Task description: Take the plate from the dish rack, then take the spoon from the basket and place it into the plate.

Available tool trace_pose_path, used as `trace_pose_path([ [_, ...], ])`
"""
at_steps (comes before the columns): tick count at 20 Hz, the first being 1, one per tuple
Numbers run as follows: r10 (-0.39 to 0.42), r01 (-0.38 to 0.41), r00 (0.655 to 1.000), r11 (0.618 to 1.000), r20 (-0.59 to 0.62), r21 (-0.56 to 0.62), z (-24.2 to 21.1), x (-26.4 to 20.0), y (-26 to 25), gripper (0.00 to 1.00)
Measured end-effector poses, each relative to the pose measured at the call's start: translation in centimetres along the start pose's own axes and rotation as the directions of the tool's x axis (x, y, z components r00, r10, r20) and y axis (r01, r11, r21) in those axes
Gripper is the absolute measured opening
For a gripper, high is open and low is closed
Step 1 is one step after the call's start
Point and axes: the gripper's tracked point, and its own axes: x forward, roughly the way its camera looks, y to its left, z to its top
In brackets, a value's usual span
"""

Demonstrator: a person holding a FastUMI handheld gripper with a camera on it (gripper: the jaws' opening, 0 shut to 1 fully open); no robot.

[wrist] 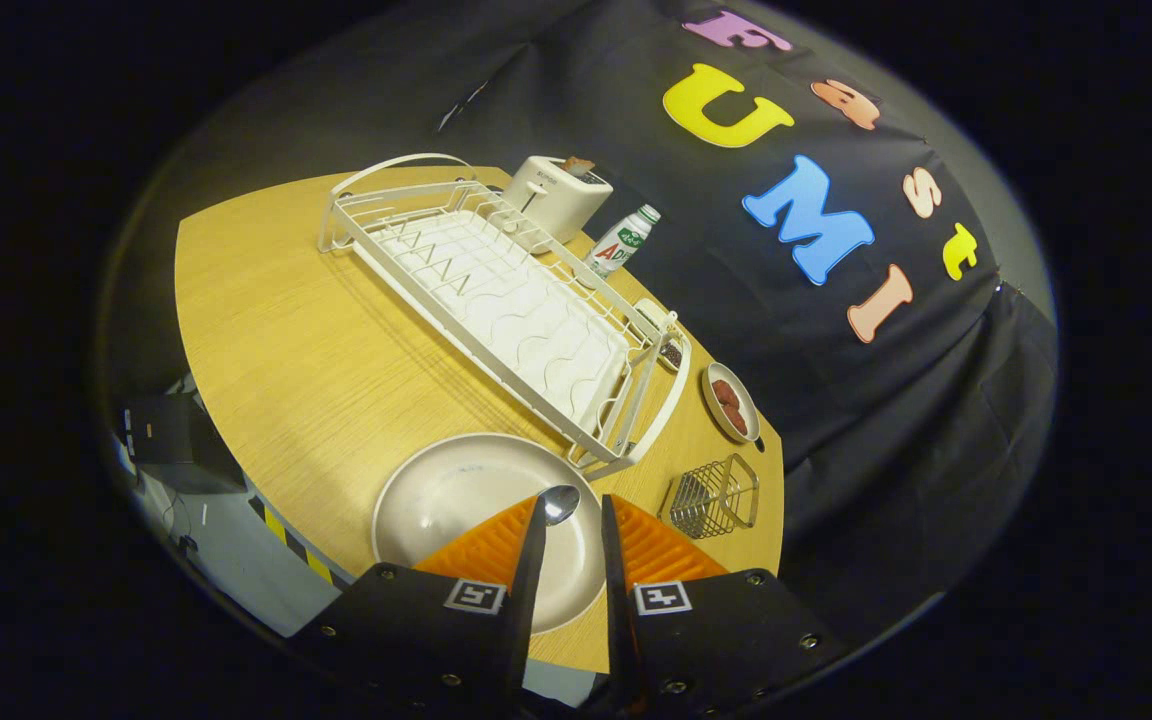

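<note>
Stretching out to the left of the dish rack, the wooden tabletop lies bare up to its curved edge. Beyond the rack stand a toaster and a bottle near the cloth wall; a small dish with dark pieces and a wire basket sit to the right of the rack's near end. The plate lies flat on the tabletop just beside that near end. The tool hangs over the plate, its fingers drawn close together, grasping the spoon, whose bowl shows between their tips above the plate.
</note>
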Motion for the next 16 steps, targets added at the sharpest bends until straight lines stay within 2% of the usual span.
trace_pose_path([
  [3,0.007,-0.008,0.999,0.999,0.034,0.041,1.5,0.2,-1.0,0.33],
  [6,-0.011,-0.008,0.994,0.986,0.113,0.166,3.8,-0.4,-3.5,0.37],
  [7,-0.026,-0.007,0.990,0.974,0.140,0.227,4.7,-0.8,-4.8,0.45],
  [8,-0.045,-0.007,0.984,0.957,0.170,0.290,5.6,-1.1,-5.9,0.62],
  [9,-0.068,-0.007,0.977,0.937,0.202,0.348,6.5,-1.5,-7.5,0.70],
  [11,-0.128,-0.002,0.959,0.891,0.254,0.455,7.9,-1.8,-10.9,0.99],
  [13,-0.183,0.006,0.943,0.846,0.280,0.532,8.5,-1.8,-14.4,0.97],
  [16,-0.266,0.043,0.915,0.811,0.303,0.583,8.7,-1.6,-19.9,0.97],
])
